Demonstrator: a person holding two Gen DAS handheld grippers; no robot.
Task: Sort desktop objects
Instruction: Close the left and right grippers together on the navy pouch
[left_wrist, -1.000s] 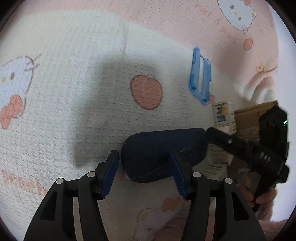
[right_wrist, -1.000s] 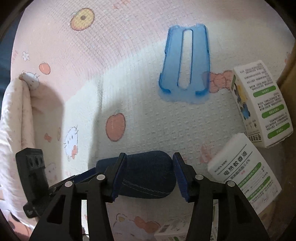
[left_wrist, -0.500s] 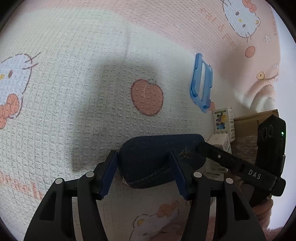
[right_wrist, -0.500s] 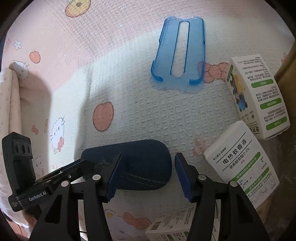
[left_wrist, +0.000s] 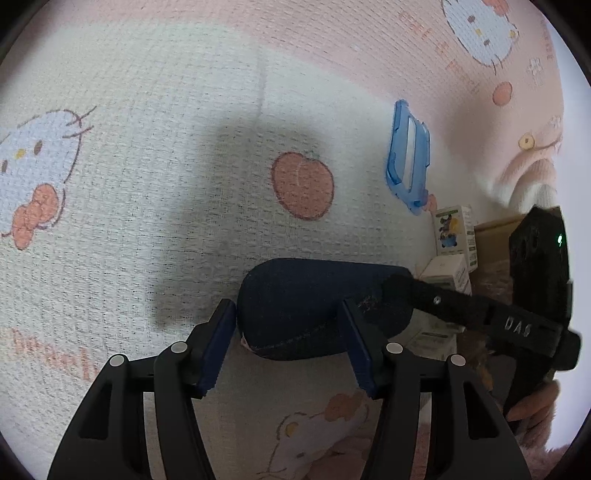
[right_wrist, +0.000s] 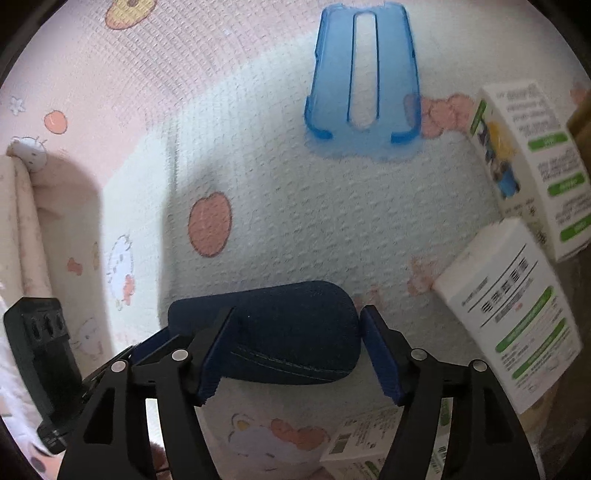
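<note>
Between the blue-padded fingers of both tools lies a dark navy denim pouch with an oblong, rounded shape, flat on the waffle-weave blanket printed with white cartoon cats and orange fruit, which serves as the worktop. From the left wrist view, the left gripper has its jaws closed onto one end of the pouch, the pads pressing its sides. From the right wrist view, the right gripper straddles the other end with its jaws spread: the left pad sits against the fabric, while the right pad stands just beside the pouch's rounded tip, and I cannot tell whether it touches. That same right tool shows in the left view as a black arm reaching over the pouch from the right edge. Toward the far edge of the blanket a translucent blue plastic phone case with a long slot down its middle lies flat, well apart from the pouch. Along the blanket's right edge sit two white cardboard boxes with green labels: one printed with a yellow cartoon figure, farther away, and a plainer one with black lettering nearer, just beside it. Part of a brown cardboard carton shows behind them.
</note>
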